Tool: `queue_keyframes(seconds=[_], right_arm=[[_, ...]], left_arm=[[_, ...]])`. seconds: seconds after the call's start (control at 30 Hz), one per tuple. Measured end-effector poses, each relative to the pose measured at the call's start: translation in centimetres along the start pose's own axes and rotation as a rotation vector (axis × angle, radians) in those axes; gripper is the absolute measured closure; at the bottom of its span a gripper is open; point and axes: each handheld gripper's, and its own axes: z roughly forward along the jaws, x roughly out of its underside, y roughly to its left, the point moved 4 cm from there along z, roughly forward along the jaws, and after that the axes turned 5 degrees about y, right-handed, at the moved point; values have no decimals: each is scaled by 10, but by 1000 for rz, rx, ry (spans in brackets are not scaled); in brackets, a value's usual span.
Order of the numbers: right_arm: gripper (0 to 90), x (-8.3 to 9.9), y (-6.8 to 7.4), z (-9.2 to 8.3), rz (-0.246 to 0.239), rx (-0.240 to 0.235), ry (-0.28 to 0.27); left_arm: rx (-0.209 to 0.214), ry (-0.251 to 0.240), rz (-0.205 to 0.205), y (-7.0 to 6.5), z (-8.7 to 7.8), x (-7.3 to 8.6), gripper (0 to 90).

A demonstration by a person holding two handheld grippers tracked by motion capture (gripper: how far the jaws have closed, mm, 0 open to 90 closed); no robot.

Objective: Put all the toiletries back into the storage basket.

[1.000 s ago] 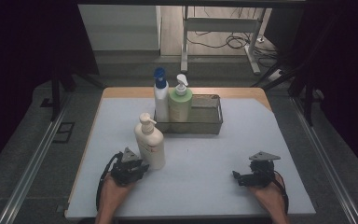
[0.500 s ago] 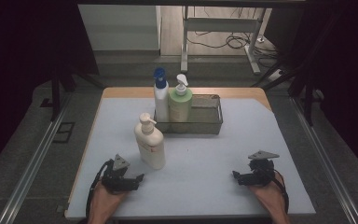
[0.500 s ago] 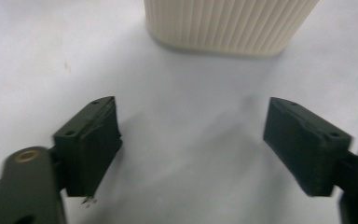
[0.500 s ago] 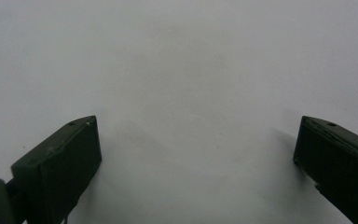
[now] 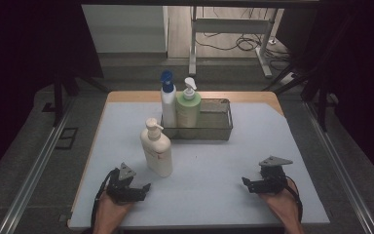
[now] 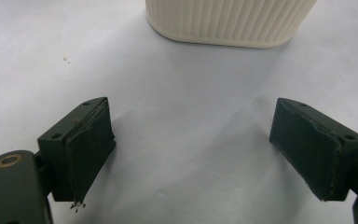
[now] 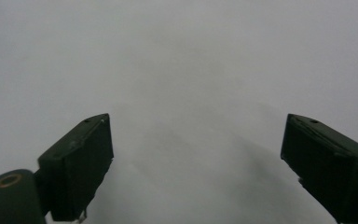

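A cream pump bottle (image 5: 157, 151) stands upright on the white mat, in front of a wire basket (image 5: 214, 127). My left gripper (image 5: 144, 187) lies low on the mat just near-left of the bottle and points toward it. In the left gripper view the bottle's ribbed base (image 6: 228, 21) sits a short way beyond the left gripper (image 6: 205, 158). Its jaws have just been opening and stand wide with nothing between them. My right gripper (image 5: 246, 182) rests at the near right over bare mat. The right gripper (image 7: 200, 163) has jaws that have just been closing a little, still wide apart around nothing.
The basket holds a white bottle with a blue pump (image 5: 168, 105) and a green bottle with a white pump (image 5: 188, 109) at its left end. The mat (image 5: 272, 141) ends near both hands at the front edge. Metal rails (image 5: 39, 161) run along both sides.
My left gripper has drawn back a little from the cream bottle toward the near-left, and the bottle stays standing on its own. The right hand has kept its place.
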Motion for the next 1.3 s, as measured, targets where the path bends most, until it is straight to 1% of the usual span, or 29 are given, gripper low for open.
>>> queue_keyframes(seconds=[0.1, 0.23, 0.33, 0.63, 0.87, 0.97, 1.13, 1.3], right_arm=[[130, -5, 6, -2, -18, -13, -10], [137, -11, 14, -4, -41, -33, -22], [145, -16, 20, -4, -49, -55, -26], [164, -35, 39, -5, -87, -101, -48], [187, -48, 53, -2, -118, -144, -55], [191, -53, 60, 0, -130, -154, -59], [206, -64, 71, 2, -141, -184, -71], [223, -76, 83, 3, -157, -200, -91]], left_arm=[[0, 0, -1, 0, 0, 0, 130], [0, 0, -1, 0, 0, 0, 130], [1, 0, -1, 0, 0, 0, 130], [0, 0, -2, 0, 0, 0, 131], [0, -1, -2, 0, 0, 0, 131], [0, -1, -2, 0, 0, 0, 131], [0, -4, -6, 0, 0, 0, 131], [0, -3, -5, 0, 0, 0, 131]])
